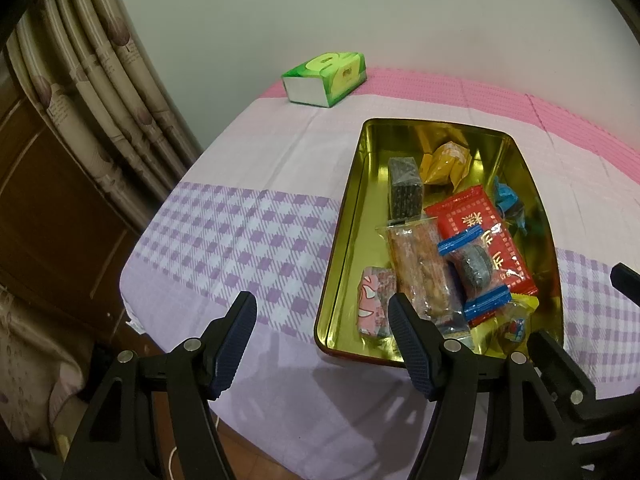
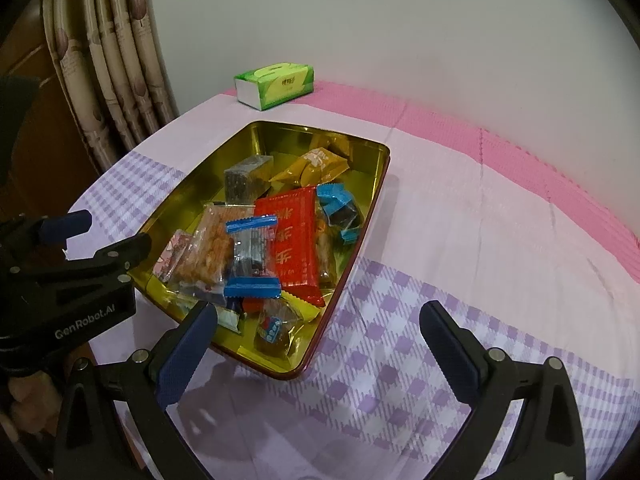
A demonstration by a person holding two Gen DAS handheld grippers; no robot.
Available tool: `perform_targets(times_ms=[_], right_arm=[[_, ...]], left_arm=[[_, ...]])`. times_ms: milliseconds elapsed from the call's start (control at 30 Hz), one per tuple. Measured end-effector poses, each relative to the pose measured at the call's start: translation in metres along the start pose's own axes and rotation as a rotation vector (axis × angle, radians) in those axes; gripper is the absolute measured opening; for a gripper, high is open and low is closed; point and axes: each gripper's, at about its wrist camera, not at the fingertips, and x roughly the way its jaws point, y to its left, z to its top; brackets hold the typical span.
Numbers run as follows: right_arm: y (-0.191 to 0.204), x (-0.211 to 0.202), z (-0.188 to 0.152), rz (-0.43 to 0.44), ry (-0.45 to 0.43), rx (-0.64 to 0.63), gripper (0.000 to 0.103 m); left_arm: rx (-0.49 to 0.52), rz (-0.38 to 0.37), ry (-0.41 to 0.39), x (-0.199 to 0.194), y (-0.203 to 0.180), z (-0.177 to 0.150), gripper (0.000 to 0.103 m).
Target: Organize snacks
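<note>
A gold tin (image 1: 344, 240) (image 2: 192, 184) sits on the cloth-covered table with several wrapped snacks inside. Among them are a red packet (image 1: 484, 236) (image 2: 294, 240), a yellow packet (image 1: 444, 164) (image 2: 316, 166), a dark bar (image 1: 405, 192) (image 2: 244, 180), a blue-ended cake (image 1: 474, 268) (image 2: 251, 254) and a pink sweet (image 1: 374, 304) (image 2: 172, 254). My left gripper (image 1: 322, 316) stands open over the tin's near left corner, nothing between its fingers. My right gripper (image 2: 318, 328) is open just above the tin's near right corner, also empty. The left gripper's body (image 2: 80, 280) shows at the left edge of the right wrist view.
A green tissue box (image 1: 326, 76) (image 2: 276, 84) stands at the table's far edge by the wall. Curtains (image 1: 92, 92) hang at the left, beside brown wooden furniture (image 1: 48, 208). The pink and purple check cloth (image 2: 460, 240) spreads to the right of the tin.
</note>
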Motion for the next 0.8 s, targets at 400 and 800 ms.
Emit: perform_targets(times_ms=[400, 800], right_arm=[[0.0022, 0.003, -0.0013, 0.005, 0.009, 0.0, 0.1], [0.0024, 0.0031, -0.0013, 0.004, 0.007, -0.002, 0.1]], left_arm=[[-0.001, 0.0, 0.007, 0.001, 0.0009, -0.0001, 0.069], [-0.001, -0.006, 0.015, 0.0034, 0.0013, -0.002, 0.069]])
